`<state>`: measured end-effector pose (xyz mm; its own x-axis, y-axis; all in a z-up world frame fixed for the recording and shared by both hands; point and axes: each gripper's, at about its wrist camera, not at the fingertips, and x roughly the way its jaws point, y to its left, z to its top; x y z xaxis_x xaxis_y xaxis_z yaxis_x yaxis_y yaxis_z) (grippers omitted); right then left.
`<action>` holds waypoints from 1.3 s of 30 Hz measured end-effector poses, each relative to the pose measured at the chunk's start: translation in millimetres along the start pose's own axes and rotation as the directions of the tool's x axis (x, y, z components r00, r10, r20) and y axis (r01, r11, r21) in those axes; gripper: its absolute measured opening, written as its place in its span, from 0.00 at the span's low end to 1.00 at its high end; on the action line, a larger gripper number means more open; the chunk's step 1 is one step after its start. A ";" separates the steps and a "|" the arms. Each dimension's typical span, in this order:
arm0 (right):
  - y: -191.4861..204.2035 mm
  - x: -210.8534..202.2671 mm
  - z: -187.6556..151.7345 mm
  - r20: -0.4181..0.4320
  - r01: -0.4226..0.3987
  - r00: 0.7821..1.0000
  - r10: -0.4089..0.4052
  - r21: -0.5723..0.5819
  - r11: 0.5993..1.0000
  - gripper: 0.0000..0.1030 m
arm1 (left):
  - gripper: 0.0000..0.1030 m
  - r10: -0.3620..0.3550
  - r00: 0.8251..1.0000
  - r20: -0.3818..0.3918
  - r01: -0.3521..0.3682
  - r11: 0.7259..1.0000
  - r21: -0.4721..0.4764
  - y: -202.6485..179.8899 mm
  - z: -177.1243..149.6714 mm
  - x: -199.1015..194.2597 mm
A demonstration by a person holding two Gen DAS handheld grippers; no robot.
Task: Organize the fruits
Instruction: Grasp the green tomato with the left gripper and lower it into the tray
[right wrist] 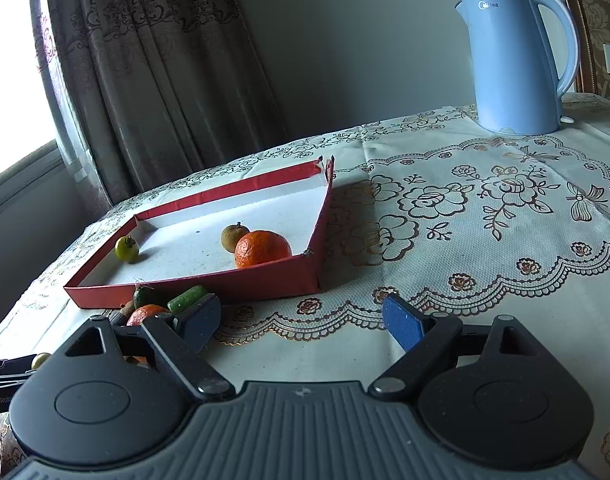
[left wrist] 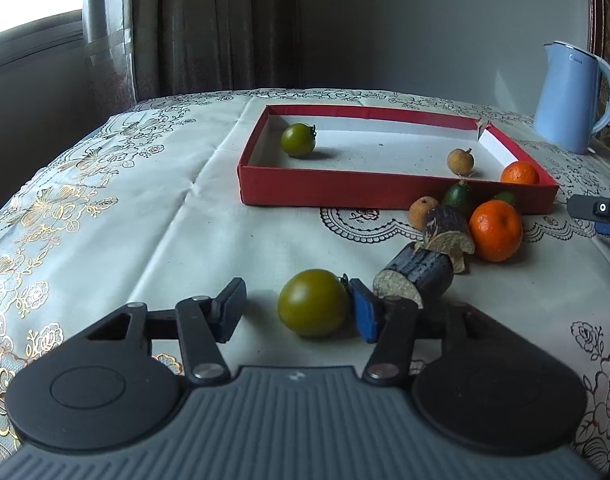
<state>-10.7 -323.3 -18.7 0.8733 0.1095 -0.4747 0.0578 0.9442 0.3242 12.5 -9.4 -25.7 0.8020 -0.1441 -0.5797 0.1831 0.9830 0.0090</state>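
My left gripper (left wrist: 295,310) is down low on the tablecloth (left wrist: 145,220), with a green tomato (left wrist: 313,308) sitting between its two fingers. The right-side blue pad (left wrist: 364,314) touches the tomato. The left-side pad (left wrist: 230,307) is a little way off, with bare cloth between it and the fruit. So I am not holding the tomato yet.

To do this well, I should close slowly, so the tomato does not roll away or get squashed. It is round and smooth, so I want both pads pressing at its fat middle. A cut piece of dark sugarcane (left wrist: 415,276) lies just past my right-side finger, and I must not bump it.

The red tray (left wrist: 385,192) is straight ahead of my left gripper, with another green tomato (left wrist: 298,140), a longan (left wrist: 461,159) and a mandarin (left wrist: 520,173) inside.

My right gripper (right wrist: 303,322) is wide open, with nothing in it, and waits near the tray's corner.
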 end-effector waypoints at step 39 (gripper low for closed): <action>0.0 3.6 0.2 -0.032 0.012 0.999 -0.012 0.015 1.000 0.86 | 0.31 0.095 0.994 0.051 -0.097 0.994 0.045 -18.8 27.2 -6.0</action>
<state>-7.4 -323.0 -20.2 0.8568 0.1079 -0.5042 0.0758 0.9409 0.3302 19.8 -30.1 -0.2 0.8436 -0.0559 -0.5340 0.1299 0.9863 0.1020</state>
